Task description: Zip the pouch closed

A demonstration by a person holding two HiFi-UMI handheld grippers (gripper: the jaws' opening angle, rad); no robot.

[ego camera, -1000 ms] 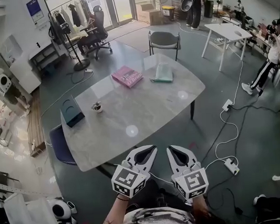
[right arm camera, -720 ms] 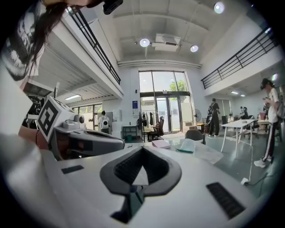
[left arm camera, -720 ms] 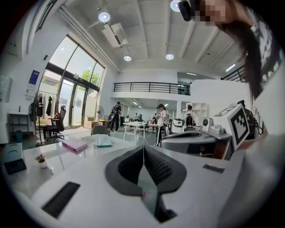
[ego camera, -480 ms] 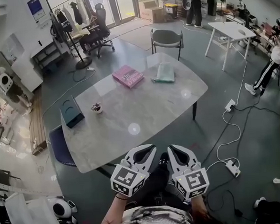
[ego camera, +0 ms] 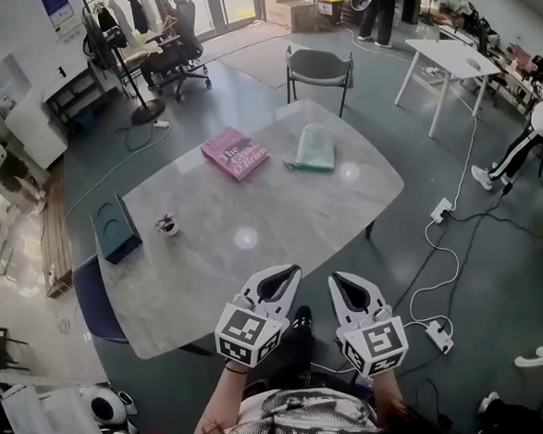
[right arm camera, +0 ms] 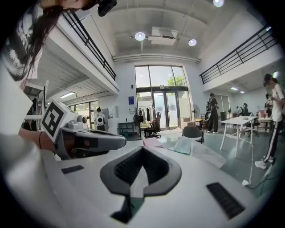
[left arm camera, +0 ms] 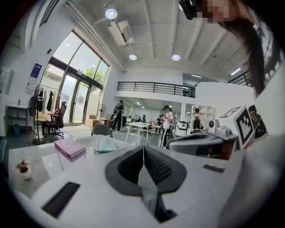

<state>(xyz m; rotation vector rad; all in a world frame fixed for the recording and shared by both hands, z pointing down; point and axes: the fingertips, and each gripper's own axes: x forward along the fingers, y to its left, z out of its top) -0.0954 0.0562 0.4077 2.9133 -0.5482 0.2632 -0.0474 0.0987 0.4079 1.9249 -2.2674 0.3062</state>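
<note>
Approaching the grey marble tabletop (ego camera: 280, 211): compared with a second ago both grippers sit closer to its near edge, and the whole tabletop has slid nearer in the head view, so the person has stepped in. The left gripper (ego camera: 290, 272) now has its tip over the near edge, with the right gripper (ego camera: 337, 278) just beside it and slightly short of the edge. Both gripper views show the fingers (left arm camera: 128, 165) pressed together with nothing between them, on the left and on the right alike. The pale green soft pouch (ego camera: 316, 150) lies flat on the far half of the tabletop, just beside the pink book (ego camera: 235, 153), well apart from both grippers and untouched. It is too small to tell where its zip pull sits. The dark teal box (ego camera: 115, 230) and small potted plant (ego camera: 167, 224) are off to the left, out of the way. Judgement: this is only the approach, zipping not begun. Next comes a long reach across, fingers opened, one to pin the pouch and one to take the pull.
</note>
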